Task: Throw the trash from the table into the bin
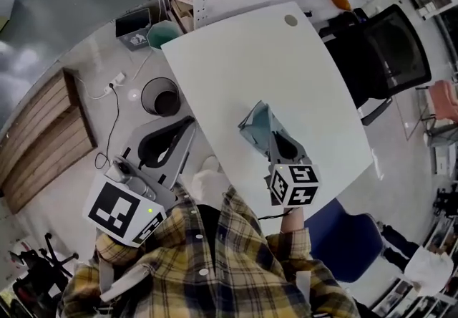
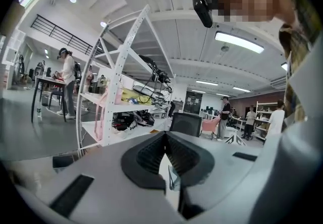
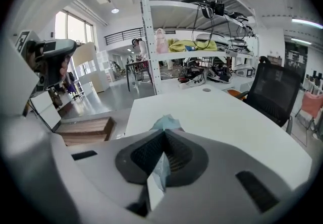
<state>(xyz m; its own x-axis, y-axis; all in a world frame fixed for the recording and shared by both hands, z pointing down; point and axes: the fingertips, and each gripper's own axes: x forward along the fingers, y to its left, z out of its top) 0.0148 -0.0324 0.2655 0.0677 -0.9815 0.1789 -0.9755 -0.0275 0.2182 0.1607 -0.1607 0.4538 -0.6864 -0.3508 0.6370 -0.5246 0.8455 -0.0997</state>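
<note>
Squarely within right gripper point(image 3: 163, 135): crumpled trash point(image 3: 165, 122)

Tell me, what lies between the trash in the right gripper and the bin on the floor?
In the head view, only bare table lies between the trash in the right gripper and the bin.

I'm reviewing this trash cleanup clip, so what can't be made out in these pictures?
Pale blue crumpled wrapper: right gripper view, the right gripper's shut fingers cover most of it, so its kind is unclear.
Round dark floor bin: head view, inside too dark and small to show contents.
Left gripper: left gripper view, thin sliver between its shut fingers, too small to identify.
</note>
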